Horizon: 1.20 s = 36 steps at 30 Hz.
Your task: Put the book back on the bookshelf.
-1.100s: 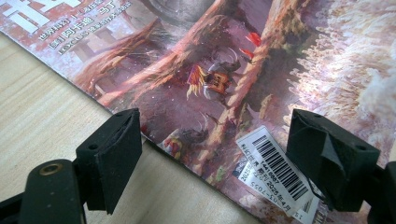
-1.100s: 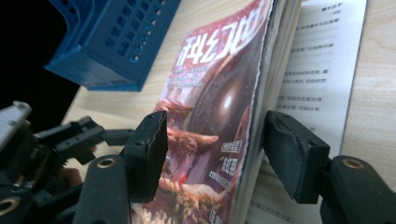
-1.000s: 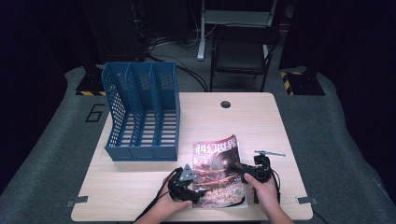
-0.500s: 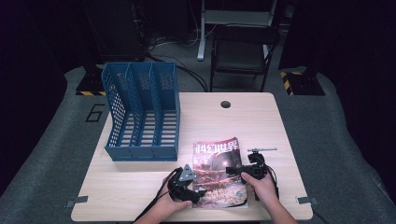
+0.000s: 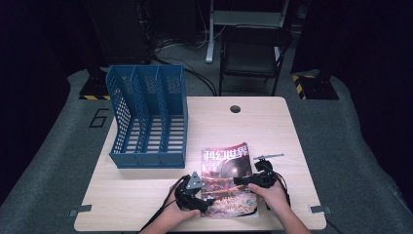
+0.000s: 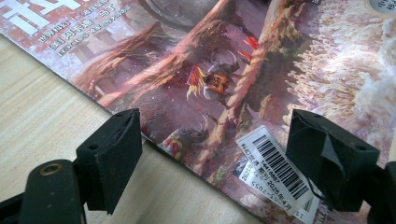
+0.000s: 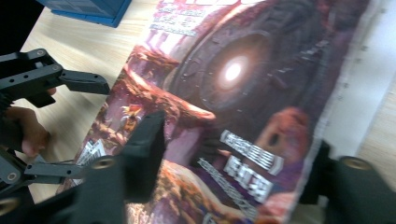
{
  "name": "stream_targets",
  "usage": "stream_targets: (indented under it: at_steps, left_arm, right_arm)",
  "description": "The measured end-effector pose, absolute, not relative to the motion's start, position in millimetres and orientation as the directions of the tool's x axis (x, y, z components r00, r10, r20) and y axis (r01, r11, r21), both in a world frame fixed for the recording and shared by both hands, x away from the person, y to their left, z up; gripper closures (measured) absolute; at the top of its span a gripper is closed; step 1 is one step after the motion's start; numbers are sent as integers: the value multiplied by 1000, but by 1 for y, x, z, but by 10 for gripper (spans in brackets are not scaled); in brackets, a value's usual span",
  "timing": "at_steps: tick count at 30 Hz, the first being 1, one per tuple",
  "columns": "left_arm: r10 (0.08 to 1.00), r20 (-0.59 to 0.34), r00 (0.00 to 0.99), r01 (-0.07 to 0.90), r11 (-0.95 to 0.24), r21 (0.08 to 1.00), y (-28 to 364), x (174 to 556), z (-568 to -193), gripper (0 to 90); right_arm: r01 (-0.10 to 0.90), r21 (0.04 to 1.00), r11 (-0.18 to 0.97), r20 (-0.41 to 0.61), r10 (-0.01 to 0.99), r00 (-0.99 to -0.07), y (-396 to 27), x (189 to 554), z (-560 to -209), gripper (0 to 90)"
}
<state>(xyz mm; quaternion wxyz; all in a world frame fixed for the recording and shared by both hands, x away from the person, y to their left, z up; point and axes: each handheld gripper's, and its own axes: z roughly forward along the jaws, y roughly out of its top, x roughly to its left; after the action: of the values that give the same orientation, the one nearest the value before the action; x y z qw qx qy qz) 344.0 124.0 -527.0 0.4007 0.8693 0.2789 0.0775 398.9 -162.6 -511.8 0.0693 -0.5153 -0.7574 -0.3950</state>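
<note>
A magazine (image 5: pixel 228 178) with a reddish-brown illustrated cover lies flat near the table's front edge. My left gripper (image 5: pixel 207 201) rests at its lower left corner and is open. In the left gripper view its jaws (image 6: pixel 219 154) straddle the magazine's (image 6: pixel 224 70) edge by the barcode, touching nothing. My right gripper (image 5: pixel 246 179) reaches in from the magazine's right side. Its jaws (image 7: pixel 233 158) have just been closing: one hovers over the cover (image 7: pixel 243 93), the other sits past the white page edge. No pad visibly presses.
A blue three-slot file holder (image 5: pixel 148 117) stands on the left of the wooden table (image 5: pixel 272 126), its corner (image 7: pixel 88 9) showing in the right gripper view. A cable hole (image 5: pixel 235 108) is at the back edge. A dark chair (image 5: pixel 253 53) stands behind the table.
The right gripper has edged slightly in over the magazine's right edge. The left gripper and the magazine have stayed where they were.
</note>
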Motion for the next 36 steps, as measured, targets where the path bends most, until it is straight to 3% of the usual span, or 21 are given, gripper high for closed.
stream_targets:
  at_steps: [3,8,16,22,36]
  left_arm:
    - [547,-89,832,423,-523,740,124,344,-527,182]
    - [548,-89,832,423,-522,740,124,344,-527,183]
    - [555,-85,828,422,-516,746,124,343,-528,182]
    - [553,-84,829,421,-517,745,124,344,-528,182]
    - [556,-100,825,438,-519,734,127,347,-525,210]
  right_arm:
    - [858,497,129,543,725,-423,-166,399,-513,553]
    - [856,502,127,535,732,-422,-169,399,-515,651]
    - [828,539,153,496,737,-459,-169,398,-517,727]
    - [833,543,110,531,723,-442,-172,397,-518,794]
    - [788,607,104,492,729,-475,-167,388,-512,854]
